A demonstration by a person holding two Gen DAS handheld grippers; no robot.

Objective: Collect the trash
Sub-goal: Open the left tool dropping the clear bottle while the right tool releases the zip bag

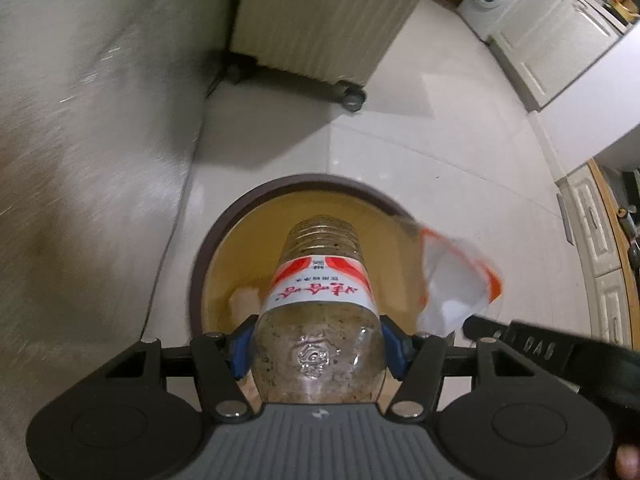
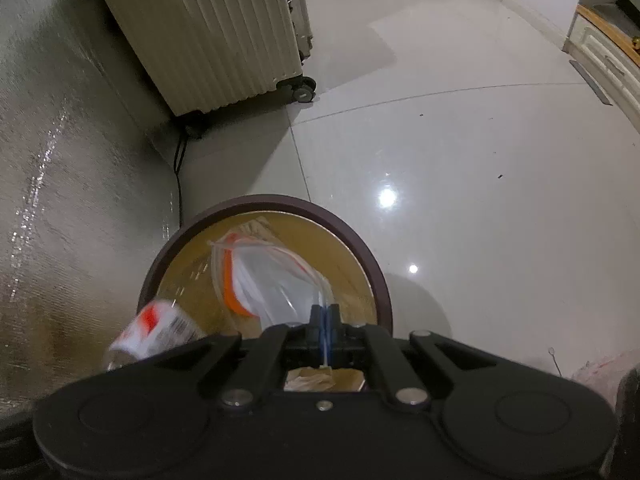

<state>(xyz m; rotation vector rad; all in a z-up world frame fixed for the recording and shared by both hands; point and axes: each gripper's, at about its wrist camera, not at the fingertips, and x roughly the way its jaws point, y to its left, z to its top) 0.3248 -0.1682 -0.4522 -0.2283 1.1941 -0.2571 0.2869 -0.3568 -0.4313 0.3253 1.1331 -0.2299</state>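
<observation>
Trash comes in two pieces, both over the bin [image 1: 208, 256] on the floor [image 2: 460, 152], which stands near the wall [image 1: 92, 128] with a suitcase [image 2: 208, 36] beyond it. Your left gripper [image 1: 318, 344] has its jaws clamped on the bottle [image 1: 320, 304], whose neck points down into the bin's mouth. Your right gripper [image 2: 325, 326] has its jaws together, pinching the edge of the bag [image 2: 268, 280], which hangs over the bin's opening beside the bottle.
</observation>
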